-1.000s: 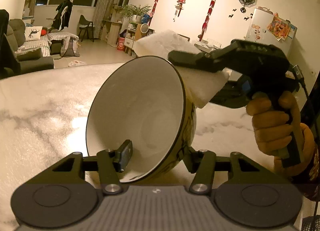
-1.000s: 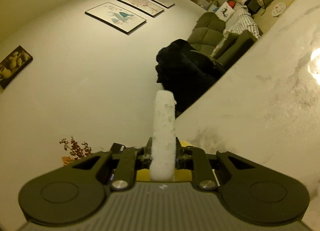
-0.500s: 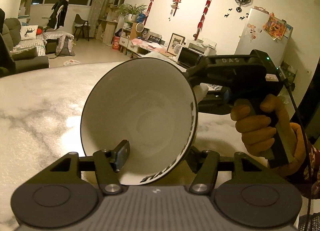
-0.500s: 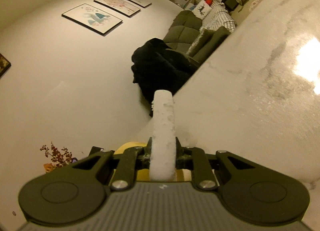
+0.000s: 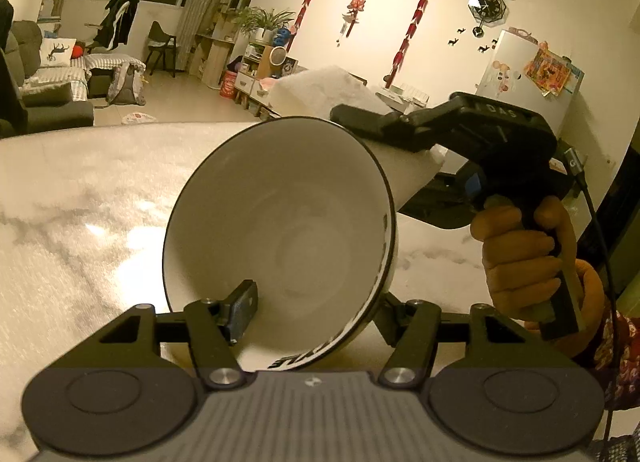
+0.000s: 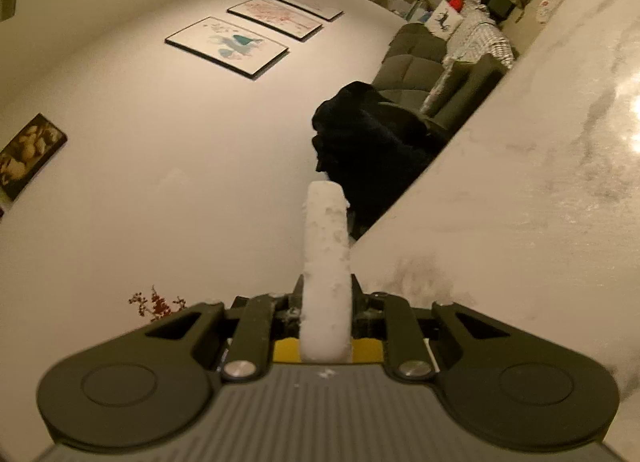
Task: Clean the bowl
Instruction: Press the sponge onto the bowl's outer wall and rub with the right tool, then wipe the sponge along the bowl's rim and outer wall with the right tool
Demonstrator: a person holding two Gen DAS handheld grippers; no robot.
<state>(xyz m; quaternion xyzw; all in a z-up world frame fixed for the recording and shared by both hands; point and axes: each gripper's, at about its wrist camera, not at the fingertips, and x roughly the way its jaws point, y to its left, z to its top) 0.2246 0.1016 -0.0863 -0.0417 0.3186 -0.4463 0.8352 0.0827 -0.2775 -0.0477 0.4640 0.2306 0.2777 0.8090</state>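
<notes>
Clearly the bowl (image 5: 280, 222) is held up off the counter (image 5: 80, 198) so that both its faces can be reached: the left gripper (image 5: 312, 314) has its jaws closed on the bowl's lower rim, one finger (image 5: 240, 312) inside the white hollow and the other outside the wall, with the mouth tipped toward the left wrist camera. That tilt turns the outer wall toward the right gripper (image 5: 360, 118), whose jaws are clamped on a white sponge (image 5: 320, 88), seen edge-on in the right wrist view (image 6: 325, 262). From the left wrist view the sponge lies behind the bowl's upper right rim and looks pressed against the outside wall, though the contact itself is hidden by the rim. My reading is that the outside is being wiped; how much of the cleaning is done cannot be told, since the inside looks plain white with no visible soil.

Below the bowl the marbled counter lies bare, and its far edge runs well behind the bowl. The person's hand (image 5: 524, 258) sits to the right, close to the bowl's right side, so room there is tighter than on the left.
</notes>
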